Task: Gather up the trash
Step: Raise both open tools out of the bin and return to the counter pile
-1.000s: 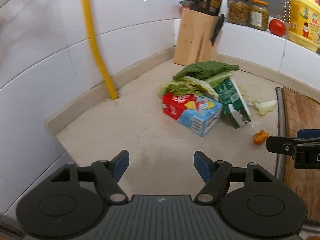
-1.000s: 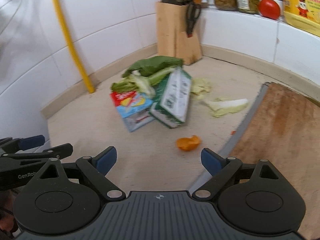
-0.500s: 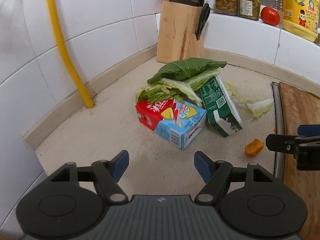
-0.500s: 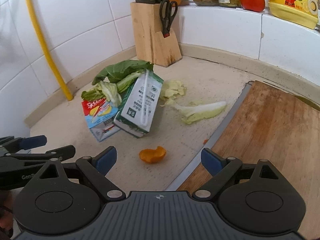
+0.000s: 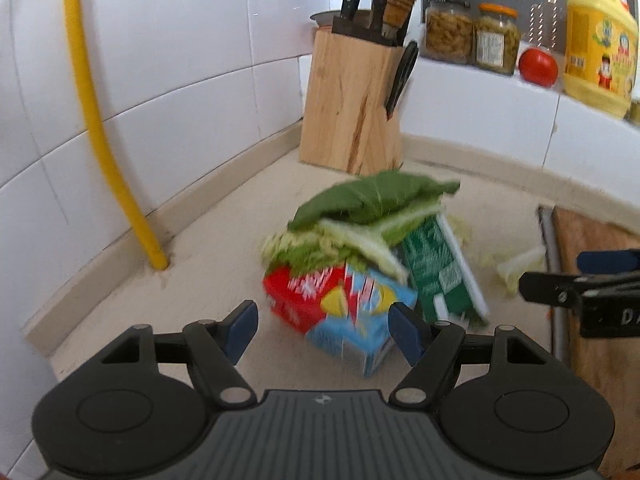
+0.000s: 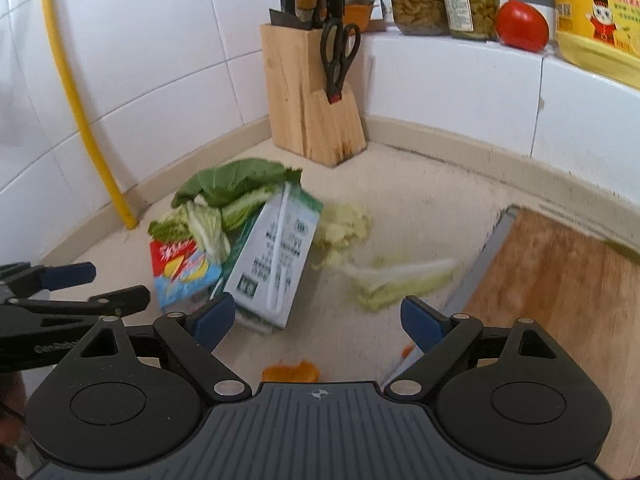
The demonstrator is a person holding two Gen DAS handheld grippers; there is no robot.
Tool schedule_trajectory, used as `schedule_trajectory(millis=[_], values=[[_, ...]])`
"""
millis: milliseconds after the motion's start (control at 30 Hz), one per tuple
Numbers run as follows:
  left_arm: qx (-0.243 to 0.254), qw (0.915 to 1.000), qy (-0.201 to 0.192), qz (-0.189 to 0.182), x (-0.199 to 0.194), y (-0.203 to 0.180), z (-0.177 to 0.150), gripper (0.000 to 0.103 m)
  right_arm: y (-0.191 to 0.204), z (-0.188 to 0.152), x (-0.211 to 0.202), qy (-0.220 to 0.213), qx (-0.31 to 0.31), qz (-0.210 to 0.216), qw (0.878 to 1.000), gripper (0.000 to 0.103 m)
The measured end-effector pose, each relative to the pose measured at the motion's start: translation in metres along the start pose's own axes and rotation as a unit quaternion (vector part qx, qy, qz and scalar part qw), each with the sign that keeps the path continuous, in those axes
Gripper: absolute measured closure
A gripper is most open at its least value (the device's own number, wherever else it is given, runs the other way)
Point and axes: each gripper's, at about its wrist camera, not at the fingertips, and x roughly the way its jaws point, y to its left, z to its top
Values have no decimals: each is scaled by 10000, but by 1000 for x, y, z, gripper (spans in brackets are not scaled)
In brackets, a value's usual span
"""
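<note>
Where leaves (image 5: 372, 204) cover cartons (image 5: 352, 312), possibly orange peel (image 6: 291, 372) nearby.

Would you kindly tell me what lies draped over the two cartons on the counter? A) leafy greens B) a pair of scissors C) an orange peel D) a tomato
A: leafy greens lie across the tops of the red and blue carton and the green carton.
</note>
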Motion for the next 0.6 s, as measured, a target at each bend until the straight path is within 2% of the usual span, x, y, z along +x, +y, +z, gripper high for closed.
schedule_trajectory(millis=[167,300,533,600], values=[[-98,9996,-196,-170,5,11,17,37,10,31,6,-262,-384,-65,9989,10],[-167,9989,-243,-358,7,17,19,37,24,66,23,-364,-878,78,9954,10],[-213,9980,-236,-551,10,26,15,37,64,101,88,154,-1990,519,9785,10],[-239,9980,-233,-544,12,28,15,37,72,102,106,374,-2171,568,9738,18]])
